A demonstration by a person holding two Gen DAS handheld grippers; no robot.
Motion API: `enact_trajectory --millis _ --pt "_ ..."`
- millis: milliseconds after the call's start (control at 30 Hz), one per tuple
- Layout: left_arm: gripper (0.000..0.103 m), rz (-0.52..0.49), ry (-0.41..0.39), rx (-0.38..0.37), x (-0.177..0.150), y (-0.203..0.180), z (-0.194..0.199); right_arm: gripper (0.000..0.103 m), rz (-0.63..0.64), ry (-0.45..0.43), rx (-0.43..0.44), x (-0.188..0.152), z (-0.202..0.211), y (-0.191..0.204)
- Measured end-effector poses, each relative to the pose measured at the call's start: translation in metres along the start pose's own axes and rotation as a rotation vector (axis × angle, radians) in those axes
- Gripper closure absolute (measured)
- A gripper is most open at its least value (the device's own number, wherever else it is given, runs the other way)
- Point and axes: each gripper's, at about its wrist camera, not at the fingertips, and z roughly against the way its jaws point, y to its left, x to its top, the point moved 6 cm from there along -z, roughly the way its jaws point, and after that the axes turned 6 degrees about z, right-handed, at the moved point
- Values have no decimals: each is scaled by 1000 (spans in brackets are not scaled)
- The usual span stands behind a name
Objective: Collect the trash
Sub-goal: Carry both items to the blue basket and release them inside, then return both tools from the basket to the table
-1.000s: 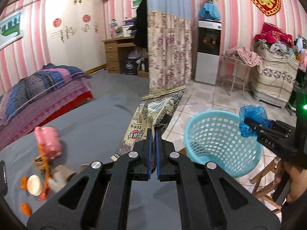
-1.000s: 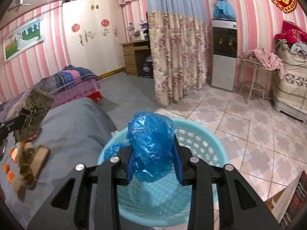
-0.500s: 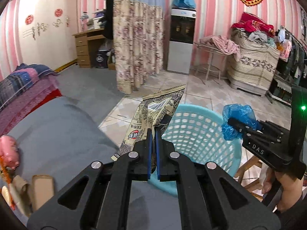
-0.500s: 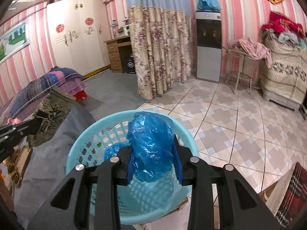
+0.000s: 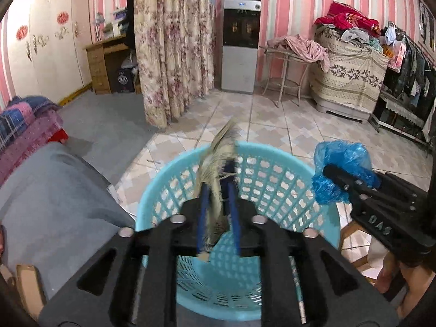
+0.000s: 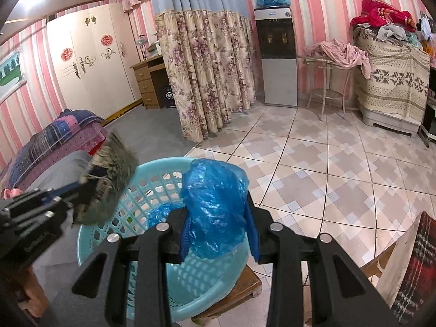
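A light blue plastic basket (image 5: pixel 272 152) (image 6: pixel 163 163) stands below both grippers. My left gripper (image 5: pixel 218 182) (image 6: pixel 68 193) hangs over its near rim with its jaws opening. A flat patterned paper packet (image 5: pixel 215 169) (image 6: pixel 109 179) stands blurred and loose between the pads, leaning on the left one. My right gripper (image 6: pixel 218 218) (image 5: pixel 335 174) is shut on a crumpled blue plastic bag (image 6: pixel 215 207) (image 5: pixel 340 163) above the basket's right side. Another blue bag (image 6: pixel 160 215) lies inside the basket.
The basket rests on a wooden stool (image 6: pixel 239 286) beside a grey bed cover (image 5: pixel 54 190). A cardboard piece (image 5: pixel 27 286) lies on the bed at lower left. Tiled floor (image 6: pixel 327 163), a floral curtain (image 5: pixel 174 54) and a water dispenser (image 5: pixel 239 46) lie beyond.
My left gripper swung right from over the bed to above the basket, and its jaws parted, loosening the packet. My right gripper shifted a little over the basket, still holding the blue bag.
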Motion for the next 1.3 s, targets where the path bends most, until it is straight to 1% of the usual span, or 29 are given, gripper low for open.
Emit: enact_trajectory --millis 33,100,167,200,267,300,333,367,500,567,600,667,700,767,833,900,967,1033,1100,1300 --pt "82 9 7 -4 -2 3 -3 69 1 1 1 0 0 0" --pt "75 17 21 5 -3 7 -9 69 4 4 0 0 -1 2" --pt "59 28 21 42 -6 16 -11 69 11 11 1 -1 -3 5" --pt "55 34 14 68 -7 23 -9 69 16 13 2 -1 -4 7" --pt "40 38 -7 113 -7 34 -4 69 24 15 2 -1 -6 12" --pt "36 40 -17 129 -6 41 0 69 29 14 -2 -2 -7 16" --pt "30 47 -36 156 -4 50 6 69 32 15 -4 -2 -8 19" --pt "26 52 -46 169 -3 55 10 69 35 15 -4 -3 -10 20" --pt "19 88 -79 212 2 82 25 68 36 11 -19 -4 -16 32" --pt "14 103 -98 241 3 94 33 67 33 6 -24 -4 -17 37" --pt "13 107 -104 255 4 99 36 66 32 1 -15 -3 -17 41" --pt "12 122 -114 283 2 112 41 59 33 -5 -12 -2 -18 46" --pt "12 132 -115 287 1 116 43 53 38 -9 -3 -1 -18 51" --pt "12 158 -115 286 0 124 46 47 48 -15 6 -1 -19 59" --pt "12 175 -115 285 -2 130 49 35 62 -28 14 0 -19 66" --pt "12 172 -122 300 -3 133 52 27 87 -36 20 1 -17 74" --pt "10 165 -127 315 -4 135 53 22 109 -38 18 0 -16 80" --pt "9 163 -133 328 -6 136 55 10 116 -43 12 1 -13 82" --pt "9 166 -139 333 -10 138 58 7 98 -43 10 2 -11 79" --pt "9 179 -141 343 -13 146 68 7 56 -40 -8 6 -8 72"
